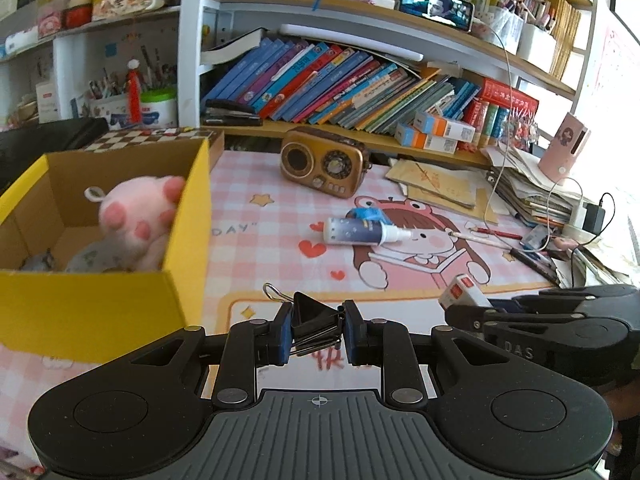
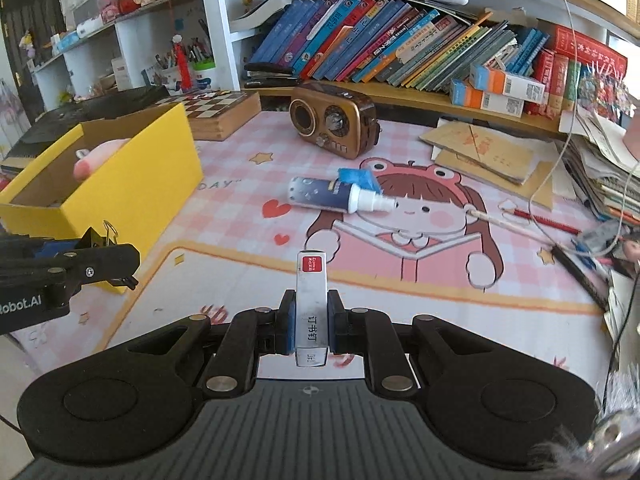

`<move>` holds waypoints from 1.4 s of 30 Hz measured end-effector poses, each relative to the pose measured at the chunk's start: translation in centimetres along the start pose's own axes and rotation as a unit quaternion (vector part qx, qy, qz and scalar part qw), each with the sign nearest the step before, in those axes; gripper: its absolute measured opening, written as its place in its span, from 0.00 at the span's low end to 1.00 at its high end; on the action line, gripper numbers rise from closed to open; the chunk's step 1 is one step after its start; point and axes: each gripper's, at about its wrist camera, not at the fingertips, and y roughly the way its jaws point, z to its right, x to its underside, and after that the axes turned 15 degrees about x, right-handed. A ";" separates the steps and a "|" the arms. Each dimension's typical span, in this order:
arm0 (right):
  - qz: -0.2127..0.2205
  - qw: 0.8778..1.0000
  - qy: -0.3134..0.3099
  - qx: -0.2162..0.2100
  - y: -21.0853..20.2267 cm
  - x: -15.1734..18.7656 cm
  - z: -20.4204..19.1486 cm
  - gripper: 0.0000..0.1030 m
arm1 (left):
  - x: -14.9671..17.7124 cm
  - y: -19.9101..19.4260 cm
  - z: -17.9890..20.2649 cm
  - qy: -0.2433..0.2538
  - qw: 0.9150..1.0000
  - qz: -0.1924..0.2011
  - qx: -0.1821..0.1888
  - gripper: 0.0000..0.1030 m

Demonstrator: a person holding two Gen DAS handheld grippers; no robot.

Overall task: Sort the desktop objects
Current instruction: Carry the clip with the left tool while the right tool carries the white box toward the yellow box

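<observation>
Clamping a black binder clip [image 1: 314, 326] between its blue pads, the left gripper [image 1: 315, 334] hangs above the pink cartoon desk mat [image 1: 256, 240], just beside the near corner of the yellow cardboard box [image 1: 100, 312]. The clip's silver wire handle sticks up to the left of the jaws. In the right wrist view the same clip [image 2: 96, 238] shows at the left edge, close against the yellow box [image 2: 132, 192].

The right gripper [image 2: 312, 320] is closed on a small silver box of staples [image 2: 312, 304] with a red label on its far end; the box stands on edge between the pads and pokes forward beyond them. From the left wrist view its tip [image 1: 464, 292] shows at the right, ahead of the right gripper [image 1: 472, 312].

Inside the yellow box lies a pink plush toy [image 1: 136, 220], leaning on the right wall, with grey items under it that are too unclear to name.

On the mat, well ahead of both grippers, a spray bottle [image 2: 340, 196] lies on its side with its white nozzle pointing right, touching a blue item [image 2: 358, 178] behind it. A brown retro radio [image 2: 334, 124] stands farther back near the bookshelf. A pencil [image 2: 544, 220] and a pen [image 2: 576, 276] lie at the right, beside a pile of papers [image 2: 600, 172]. A checkered board [image 2: 208, 106] sits behind the yellow box.
</observation>
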 end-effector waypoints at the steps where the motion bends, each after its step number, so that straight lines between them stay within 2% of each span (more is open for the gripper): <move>1: -0.002 1.000 0.002 0.000 -0.3 0.2 -0.2 0.13 | 0.3 -0.4 -0.2 -0.001 1.000 0.000 0.001 0.23; 23: -0.015 1.000 0.003 0.018 -8.4 6.3 -8.8 0.13 | 6.0 -9.1 -4.7 -0.013 0.999 -0.009 0.041 0.23; 35: -0.012 1.000 0.006 0.007 -12.0 9.2 -13.6 0.13 | 9.2 -14.4 -7.0 -0.012 0.999 -0.012 0.038 0.23; 42: -0.005 1.000 -0.011 -0.016 -13.3 9.7 -16.8 0.13 | 10.5 -17.5 -8.6 -0.023 0.999 0.004 0.023 0.23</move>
